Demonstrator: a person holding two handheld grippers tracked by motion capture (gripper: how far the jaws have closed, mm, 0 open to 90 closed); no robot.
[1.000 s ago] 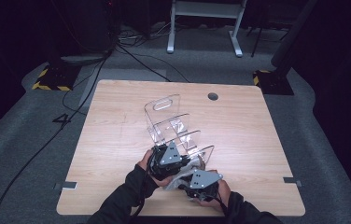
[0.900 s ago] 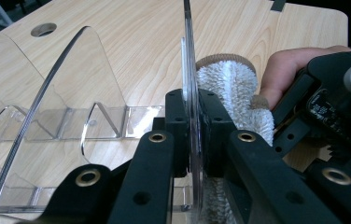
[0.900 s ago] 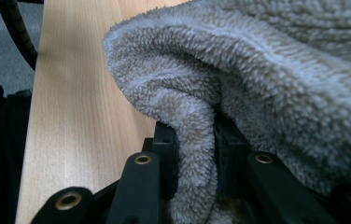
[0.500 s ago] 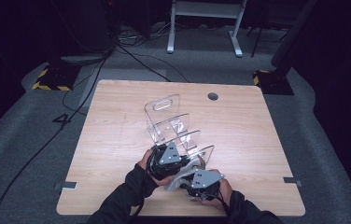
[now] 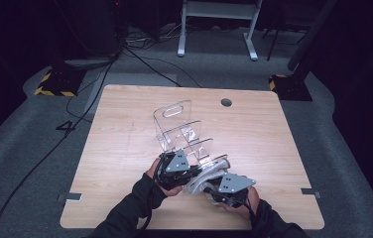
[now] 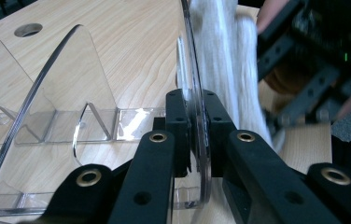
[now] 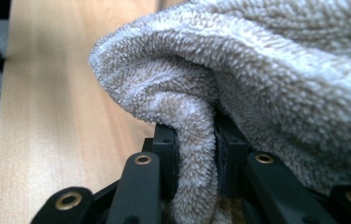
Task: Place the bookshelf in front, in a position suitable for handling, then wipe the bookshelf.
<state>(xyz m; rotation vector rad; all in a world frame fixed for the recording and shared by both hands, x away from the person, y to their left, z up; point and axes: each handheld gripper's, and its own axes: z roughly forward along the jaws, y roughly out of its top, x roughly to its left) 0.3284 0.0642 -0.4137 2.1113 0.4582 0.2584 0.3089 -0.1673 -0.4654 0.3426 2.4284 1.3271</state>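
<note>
A clear acrylic rack (image 5: pixel 182 130) with several upright dividers stands on the wooden table (image 5: pixel 120 144). My left gripper (image 5: pixel 187 166) is shut on the rack's nearest divider (image 6: pixel 193 70); in the left gripper view the thin pane sits pinched between the two black pads. A grey fluffy cloth (image 5: pixel 205 177) lies against the near side of that divider. My right gripper (image 5: pixel 213 191) is shut on a fold of the cloth (image 7: pixel 276 84), which bulges over its jaws in the right gripper view. The right gripper (image 6: pixel 313 70) also appears blurred behind the cloth in the left gripper view.
A round cable hole (image 5: pixel 226 102) is in the table's far edge. Bare wood spreads left and right of the rack. Cables (image 5: pixel 140 54), a white metal frame (image 5: pixel 219 25) and yellow-black floor markers (image 5: pixel 55 82) lie beyond the table.
My right gripper has shifted to the right with the cloth, dragging it along the near divider. The left gripper and the rack have kept still.
</note>
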